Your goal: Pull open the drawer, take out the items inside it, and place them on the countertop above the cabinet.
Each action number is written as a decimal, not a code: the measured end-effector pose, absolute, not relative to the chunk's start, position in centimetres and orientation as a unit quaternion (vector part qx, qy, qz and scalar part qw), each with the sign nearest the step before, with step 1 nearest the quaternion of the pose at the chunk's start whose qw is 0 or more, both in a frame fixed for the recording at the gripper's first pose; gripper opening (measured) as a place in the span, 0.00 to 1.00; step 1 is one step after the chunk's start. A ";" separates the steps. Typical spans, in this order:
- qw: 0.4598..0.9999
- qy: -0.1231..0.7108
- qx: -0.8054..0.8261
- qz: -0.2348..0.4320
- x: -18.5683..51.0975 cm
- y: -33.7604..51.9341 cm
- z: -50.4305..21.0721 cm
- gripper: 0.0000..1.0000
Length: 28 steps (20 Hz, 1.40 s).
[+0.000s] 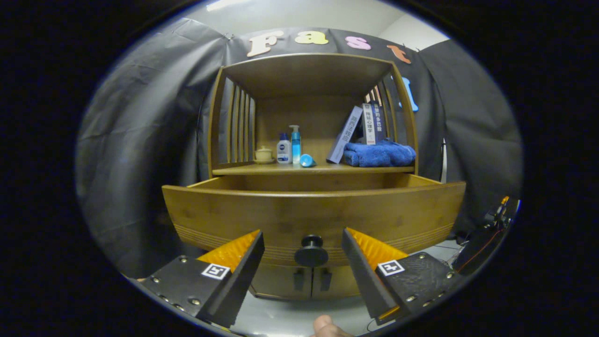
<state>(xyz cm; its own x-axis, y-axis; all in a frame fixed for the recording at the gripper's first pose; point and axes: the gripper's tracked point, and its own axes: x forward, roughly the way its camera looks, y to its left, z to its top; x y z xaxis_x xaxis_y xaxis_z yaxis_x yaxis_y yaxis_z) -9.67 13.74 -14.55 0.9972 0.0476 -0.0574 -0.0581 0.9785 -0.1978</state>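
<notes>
The wooden drawer (313, 213) of the cabinet stands pulled out toward me, its front panel just ahead of the fingers. Its round dark knob (311, 252) sits in the gap between the two fingers, touching neither. My gripper (303, 238) is open with nothing in it. The drawer's inside is hidden behind its front panel. Above the drawer lies the countertop (262, 169), on which stand a small cream lidded pot (263, 154), a white bottle (283, 149), a blue pump bottle (295, 142), a small blue item lying down (307, 161), a folded blue towel (380, 154) and leaning books (360, 128).
A slatted wooden shelf frame (234, 121) encloses the countertop on both sides and on top. Two lower cabinet doors with dark handles (311, 279) sit under the drawer. A fingertip of a person (325, 326) shows below the fingers. Cables and gear (496, 220) lie to the right.
</notes>
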 end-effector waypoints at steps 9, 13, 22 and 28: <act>0.991 -0.031 -0.127 -0.008 -6.5 13.8 -15.1 0.99; 0.993 -0.046 -0.107 -0.009 -6.7 14.7 -15.3 0.99; 0.995 -0.016 -0.101 -0.003 -1.4 14.7 -14.8 0.99; 0.998 -0.032 -0.060 -0.004 1.7 15.1 -15.3 0.99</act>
